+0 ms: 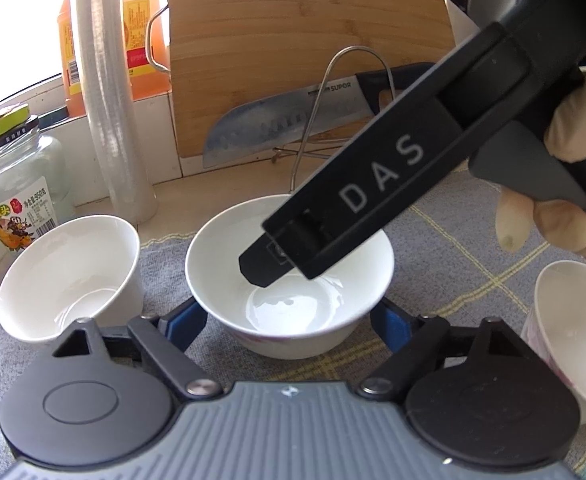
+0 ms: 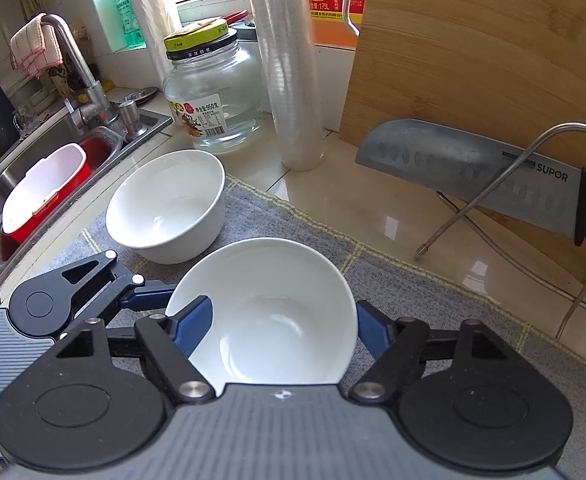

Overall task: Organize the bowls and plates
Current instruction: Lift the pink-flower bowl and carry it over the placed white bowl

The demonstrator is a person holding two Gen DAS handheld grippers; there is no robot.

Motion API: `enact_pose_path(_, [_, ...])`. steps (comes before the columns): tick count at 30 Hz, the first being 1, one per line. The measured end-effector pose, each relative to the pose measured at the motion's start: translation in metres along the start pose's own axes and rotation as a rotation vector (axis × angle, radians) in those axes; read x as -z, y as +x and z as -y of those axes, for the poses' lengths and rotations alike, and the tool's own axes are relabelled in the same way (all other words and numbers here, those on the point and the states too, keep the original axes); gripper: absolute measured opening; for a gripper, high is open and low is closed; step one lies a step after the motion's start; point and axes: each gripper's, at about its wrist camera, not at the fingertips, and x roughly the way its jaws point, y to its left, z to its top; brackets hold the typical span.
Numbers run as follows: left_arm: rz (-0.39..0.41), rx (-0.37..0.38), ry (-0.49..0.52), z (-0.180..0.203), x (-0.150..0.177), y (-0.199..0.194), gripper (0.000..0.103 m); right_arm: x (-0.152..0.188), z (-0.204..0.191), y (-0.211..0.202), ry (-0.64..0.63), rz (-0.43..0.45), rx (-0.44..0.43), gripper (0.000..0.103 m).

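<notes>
Counter: knife [image 2: 493, 184] reads SUPOR — jar [image 2: 213, 96] perhaps 950.

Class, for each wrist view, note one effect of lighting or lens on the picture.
Left wrist view: the window is blown out white, and the white ribbed roll bows. Right wrist view: daylight glares off the glossy beige countertop; the wooden cutting board edge curves.

I see a beige counter [image 2: 373, 208] carrying a grey checked mat [image 2: 433, 280]; white bowls [image 2: 165, 208] sit on the mat.
</notes>
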Motion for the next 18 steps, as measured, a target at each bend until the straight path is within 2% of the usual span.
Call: enact_pose_path(18, [0.001,0.001,0.020,0.0048,-0.0021,-0.0084,0.088,0.0045,-0.0021,-0.0093,0.011,0.005,-0.003,0.082])
